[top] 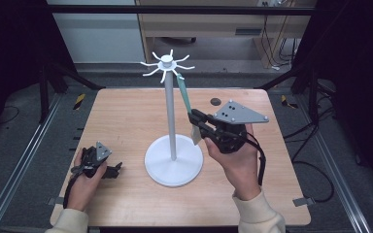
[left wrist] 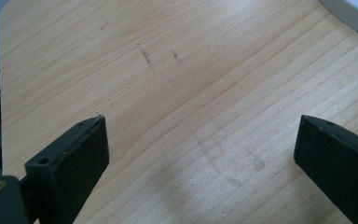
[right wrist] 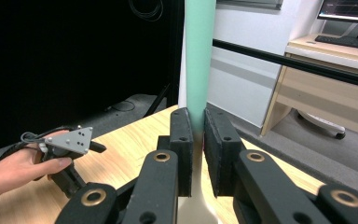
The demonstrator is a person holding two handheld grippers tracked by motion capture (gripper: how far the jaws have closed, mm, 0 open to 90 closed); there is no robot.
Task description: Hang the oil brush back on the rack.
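Note:
A white rack (top: 173, 121) with a round base and a ring of hooks (top: 166, 62) on top stands mid-table. A utensil with a teal handle (top: 184, 94) and a pale blade hangs slanted from one hook. My right gripper (top: 194, 119) is shut on its lower handle, just right of the pole; in the right gripper view the jaws (right wrist: 198, 126) pinch the teal handle (right wrist: 199, 56). My left gripper (top: 114, 170) rests on the table left of the rack base, open with nothing between its fingers (left wrist: 200, 140); it also appears in the right gripper view (right wrist: 70, 144).
The wooden table (top: 126, 116) has a small dark round mark (top: 215, 101) near its far edge. The rack's base edge (left wrist: 354, 11) lies just beyond my left gripper. Black frame posts and cables surround the table.

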